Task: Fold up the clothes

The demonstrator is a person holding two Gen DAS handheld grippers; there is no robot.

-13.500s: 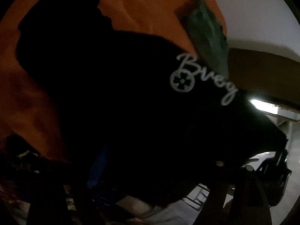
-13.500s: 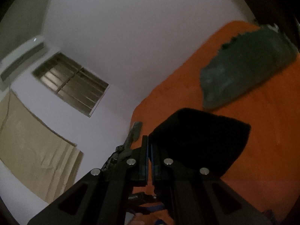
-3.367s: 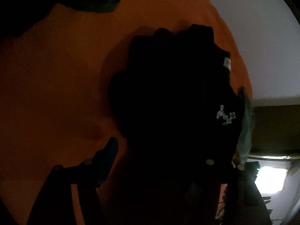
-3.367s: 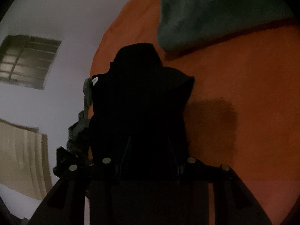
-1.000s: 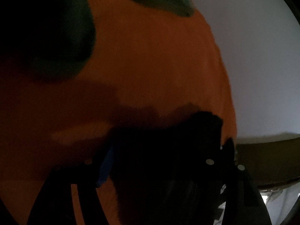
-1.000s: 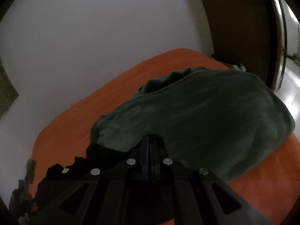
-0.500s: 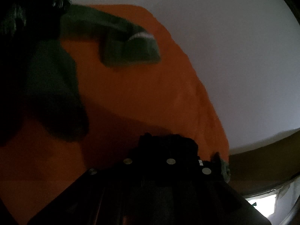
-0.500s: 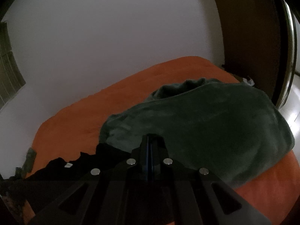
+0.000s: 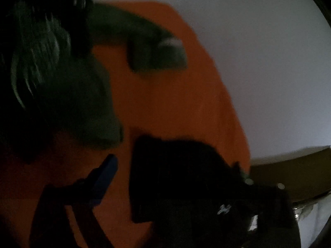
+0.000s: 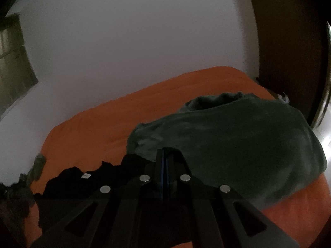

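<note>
A: Looks like a home bedroom. Bed with orange sheet point(image 10: 99, 132) fills most of both views, pushed up against a plain white wall point(image 10: 132, 41).

B: Agreed. Clothes lying loose on it: dark green garment point(image 10: 244, 144) spread out, black garment point(image 9: 182, 175) in a heap, another green piece point(image 9: 157, 51) near the far edge.

A: Window with bars or slats point(image 10: 10, 62) at left in right wrist view. Dark wooden door or wardrobe panel point(image 10: 289, 51) at right, bright floor strip beside it.

B: Brown wooden furniture point(image 9: 289, 175) past the bed edge in left wrist view. Dim lighting, no work gear. Domestic, not lab or shop.
</note>
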